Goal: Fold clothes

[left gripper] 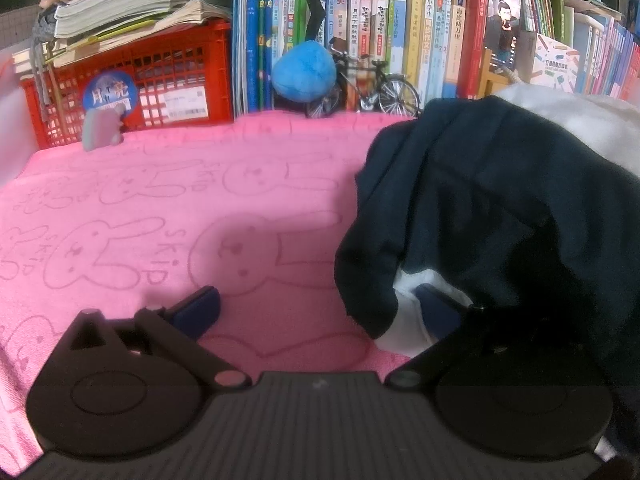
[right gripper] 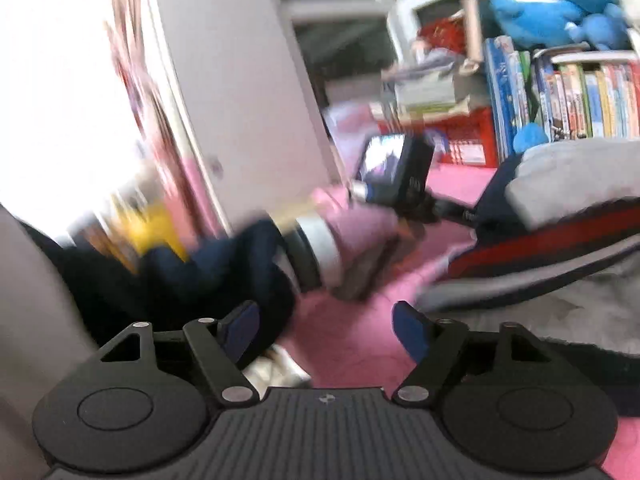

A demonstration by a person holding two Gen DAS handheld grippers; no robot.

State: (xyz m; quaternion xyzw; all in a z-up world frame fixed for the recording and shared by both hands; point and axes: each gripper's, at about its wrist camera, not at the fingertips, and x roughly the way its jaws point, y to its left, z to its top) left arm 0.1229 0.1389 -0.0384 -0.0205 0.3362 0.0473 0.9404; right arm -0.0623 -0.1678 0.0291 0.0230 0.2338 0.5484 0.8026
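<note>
A dark navy garment (left gripper: pixel 500 200) with a white lining is heaped on the right of the pink rabbit-print towel (left gripper: pixel 160 208). One fold hangs over the right finger (left gripper: pixel 440 312) of my left gripper (left gripper: pixel 316 308). Its jaws stand wide open and bare towel shows between them. The blurred right wrist view shows the same heap as grey cloth with a red and navy band (right gripper: pixel 560 240). There my right gripper (right gripper: pixel 326 328) is open over the towel, nothing between its blue pads. A hand in a pink sleeve (right gripper: pixel 360 232) holds the left gripper's camera body (right gripper: pixel 400 168) at the heap's edge.
Along the back stand a red crate (left gripper: pixel 180 80) under stacked papers, a row of books (left gripper: pixel 400 32), a blue plush ball (left gripper: pixel 304 72) and a model bicycle (left gripper: pixel 372 88). A small grey figure (left gripper: pixel 102 128) sits on the towel's far left. A white panel (right gripper: pixel 240 100) rises at left.
</note>
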